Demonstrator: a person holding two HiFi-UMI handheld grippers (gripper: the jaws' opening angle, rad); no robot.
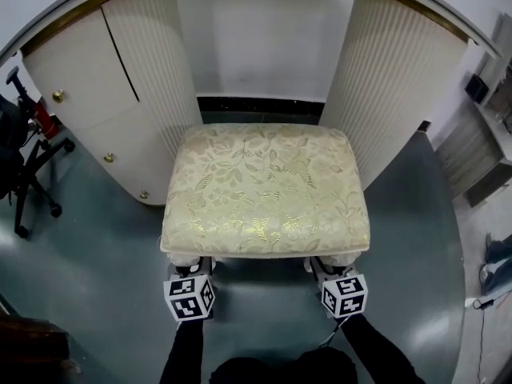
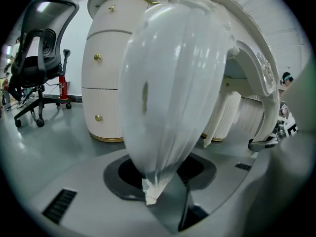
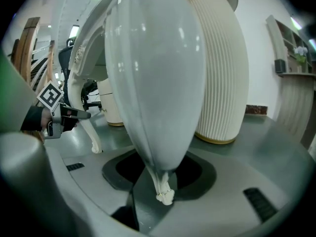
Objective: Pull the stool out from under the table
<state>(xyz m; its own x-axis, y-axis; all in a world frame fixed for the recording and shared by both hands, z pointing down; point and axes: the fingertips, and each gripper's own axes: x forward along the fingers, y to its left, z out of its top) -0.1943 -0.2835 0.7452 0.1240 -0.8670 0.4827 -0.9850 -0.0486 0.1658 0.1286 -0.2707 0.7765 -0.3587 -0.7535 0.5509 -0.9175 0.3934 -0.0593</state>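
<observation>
We have the left gripper (image 1: 194, 274) jaws clenched on the left front leg (image 2: 173, 83) of the stool (image 1: 266, 189), and the right gripper (image 1: 326, 274) jaws on the right front leg (image 3: 158, 78). The seat stands mostly clear of the table (image 1: 144, 110), so we judge the pull nearly finished.

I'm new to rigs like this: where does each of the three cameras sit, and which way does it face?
Head view: on the person's head, looking steeply down on the stool; both sleeves, the left gripper and the right gripper show below.
Left gripper view: rides that gripper, facing the stool leg in its jaws; its grey shell shows below.
Right gripper view: the same, at the other front leg.
Shared: left gripper view catches the right gripper, right gripper view the left gripper.
</observation>
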